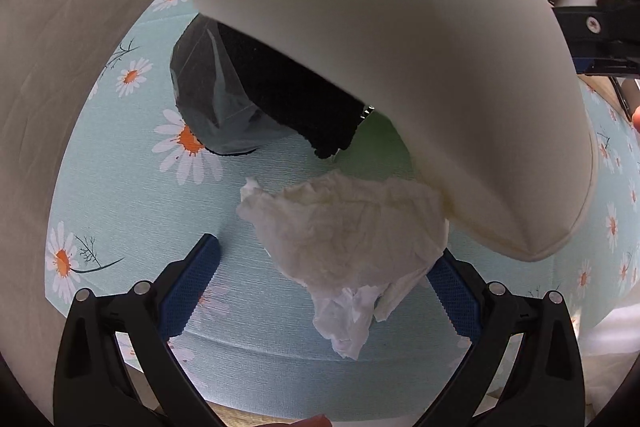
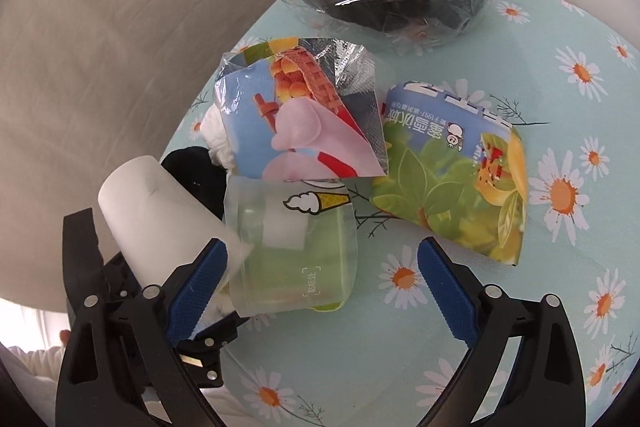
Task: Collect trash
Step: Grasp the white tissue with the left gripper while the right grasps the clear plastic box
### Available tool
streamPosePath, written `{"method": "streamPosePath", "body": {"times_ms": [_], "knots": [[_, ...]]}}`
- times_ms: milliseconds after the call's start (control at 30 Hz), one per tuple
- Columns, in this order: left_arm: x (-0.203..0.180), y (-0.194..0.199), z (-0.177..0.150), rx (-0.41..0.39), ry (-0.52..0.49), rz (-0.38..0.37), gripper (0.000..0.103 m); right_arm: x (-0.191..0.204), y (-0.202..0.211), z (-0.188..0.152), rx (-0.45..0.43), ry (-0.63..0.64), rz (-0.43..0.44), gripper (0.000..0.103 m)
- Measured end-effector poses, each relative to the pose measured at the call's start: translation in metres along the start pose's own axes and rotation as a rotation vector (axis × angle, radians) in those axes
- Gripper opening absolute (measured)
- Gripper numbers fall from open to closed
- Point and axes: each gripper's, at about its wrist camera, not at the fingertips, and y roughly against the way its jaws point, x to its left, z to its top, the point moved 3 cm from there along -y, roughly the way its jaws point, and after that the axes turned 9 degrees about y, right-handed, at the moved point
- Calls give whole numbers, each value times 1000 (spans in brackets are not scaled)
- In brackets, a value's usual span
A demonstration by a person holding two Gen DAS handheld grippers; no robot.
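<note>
On the daisy tablecloth (image 2: 520, 27), the half-open right gripper (image 2: 322, 263) straddles, ungripped, a clear cup (image 2: 292, 247) lying rim-toward-camera.

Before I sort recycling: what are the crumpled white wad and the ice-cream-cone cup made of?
Crumpled white wad: looks like tissue paper, matte, soft creases and torn edges. Ice-cream-cone cup: seemingly thin translucent plastic, glossy; the green inside shows through its wall.
</note>
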Motion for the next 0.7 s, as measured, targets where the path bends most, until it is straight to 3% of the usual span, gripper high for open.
{"method": "streamPosePath", "body": {"times_ms": [233,400,500,633,700], "knots": [[-4,3,-3,-25,-8,-3,99,4,-7,1,-2,13,26,50],[-3,7,-7,-56,1,-13,98,8,-3,-7,-10,27,32,49],[0,14,-10,-94,20,-9,87,12,12,-13,-18,37,21,49],[-2,23,-12,-94,-16,-25,54,13,37,-18,-56,35,-4,49],[-4,26,-11,-76,-42,-30,51,9,48,-24,-75,18,-8,49]]}}
